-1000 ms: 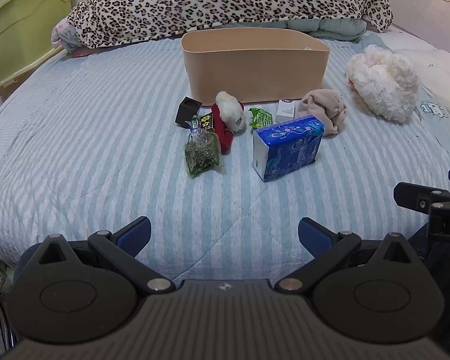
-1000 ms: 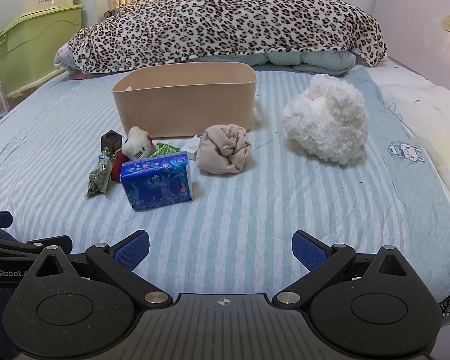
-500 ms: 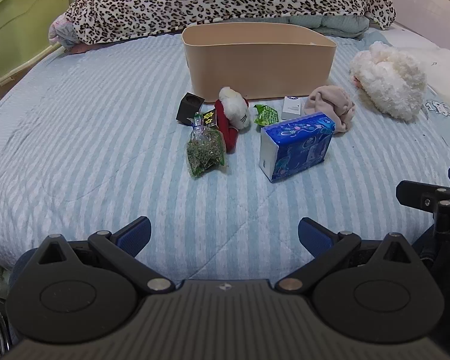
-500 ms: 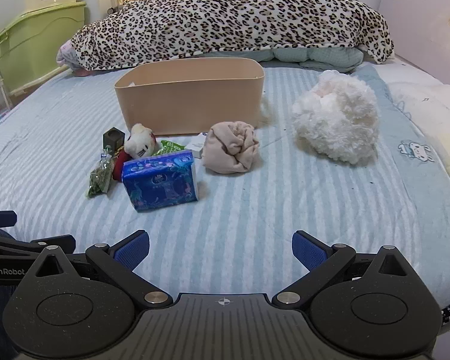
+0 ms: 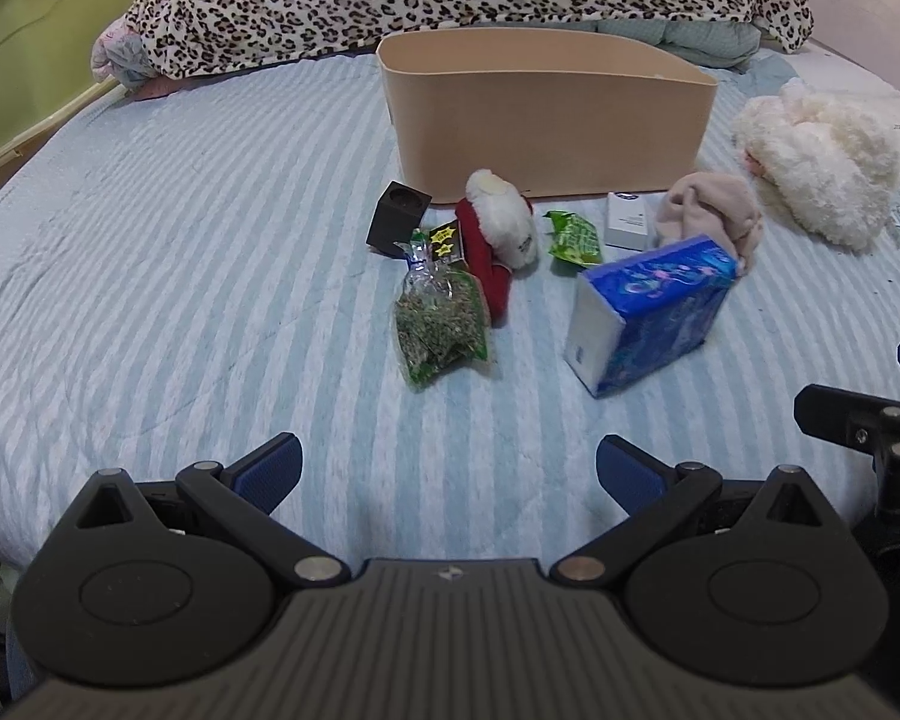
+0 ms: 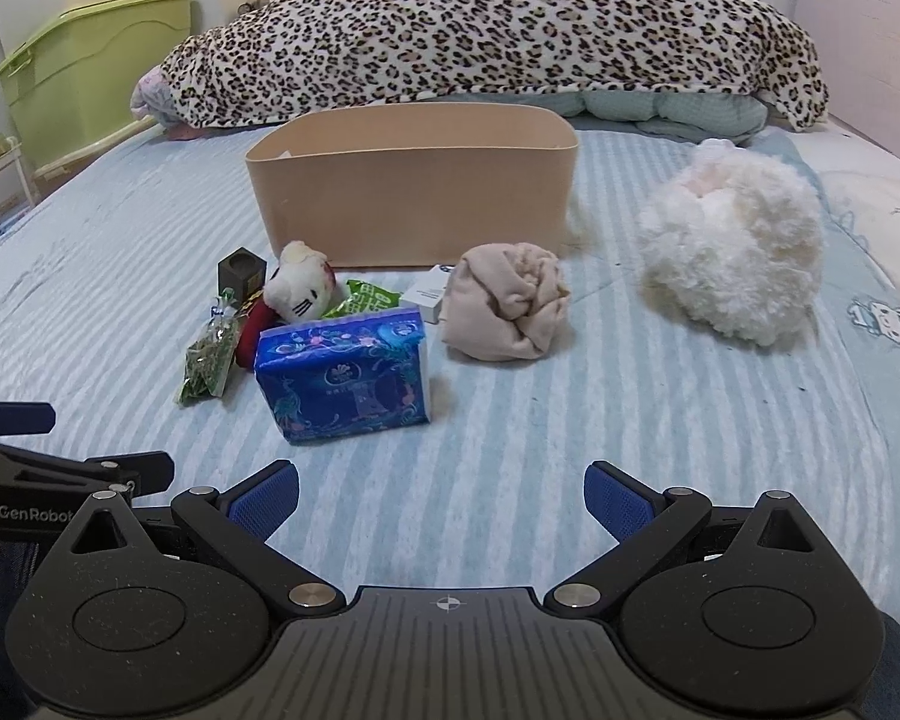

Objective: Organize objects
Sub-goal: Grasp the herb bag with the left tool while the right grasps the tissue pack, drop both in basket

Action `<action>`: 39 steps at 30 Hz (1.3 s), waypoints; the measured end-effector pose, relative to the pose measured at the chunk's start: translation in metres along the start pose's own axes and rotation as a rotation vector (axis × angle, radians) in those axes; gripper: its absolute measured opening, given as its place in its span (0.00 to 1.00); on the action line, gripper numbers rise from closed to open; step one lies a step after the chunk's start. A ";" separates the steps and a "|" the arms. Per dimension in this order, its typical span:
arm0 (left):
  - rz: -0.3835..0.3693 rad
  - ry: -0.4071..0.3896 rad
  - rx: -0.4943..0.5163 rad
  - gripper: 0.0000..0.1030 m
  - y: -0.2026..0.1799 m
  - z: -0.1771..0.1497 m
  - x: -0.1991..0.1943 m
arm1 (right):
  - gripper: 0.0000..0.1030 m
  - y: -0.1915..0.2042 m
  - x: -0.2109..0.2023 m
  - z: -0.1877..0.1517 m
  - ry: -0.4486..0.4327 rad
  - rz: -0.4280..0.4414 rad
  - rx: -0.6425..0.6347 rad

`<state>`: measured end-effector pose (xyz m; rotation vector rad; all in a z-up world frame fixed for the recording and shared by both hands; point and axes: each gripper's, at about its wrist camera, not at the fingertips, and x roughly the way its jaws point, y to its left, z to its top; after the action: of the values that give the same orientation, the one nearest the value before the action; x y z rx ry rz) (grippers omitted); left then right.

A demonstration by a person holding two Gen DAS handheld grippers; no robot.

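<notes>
A tan bin stands on the striped bed. In front of it lie a black cube, a green herb bag, a red and white plush, a green packet, a small white box, a blue tissue pack and a beige cloth bundle. My left gripper is open and empty, short of the herb bag. My right gripper is open and empty, short of the tissue pack.
A fluffy white plush lies right of the bin. A leopard blanket is piled behind it. A green storage box stands off the bed's left side. The bed's near edge is just under both grippers.
Both grippers have moved forward toward the objects, which look larger now. Both stay open and empty. No object has moved.
</notes>
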<state>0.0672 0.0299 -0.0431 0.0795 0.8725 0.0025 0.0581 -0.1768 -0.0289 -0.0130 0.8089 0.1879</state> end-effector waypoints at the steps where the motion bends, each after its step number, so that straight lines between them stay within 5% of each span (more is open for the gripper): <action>1: 0.001 0.000 0.003 1.00 0.001 0.002 0.004 | 1.00 0.001 0.005 0.002 0.003 0.003 -0.007; 22: -0.021 0.046 -0.026 0.99 0.037 0.039 0.100 | 1.00 0.043 0.106 0.030 0.044 0.104 -0.066; 26: -0.064 0.035 -0.017 0.77 0.037 0.041 0.106 | 0.90 0.042 0.111 0.034 0.024 0.122 -0.052; 29: -0.101 0.002 0.012 0.45 0.034 0.041 0.100 | 0.88 0.041 0.107 0.033 0.005 0.138 -0.047; 39: -0.066 -0.090 0.017 0.38 0.033 0.055 0.060 | 0.86 0.016 0.074 0.048 -0.084 0.117 0.004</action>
<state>0.1486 0.0609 -0.0513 0.0664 0.7848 -0.0694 0.1398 -0.1455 -0.0484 0.0456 0.7271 0.2956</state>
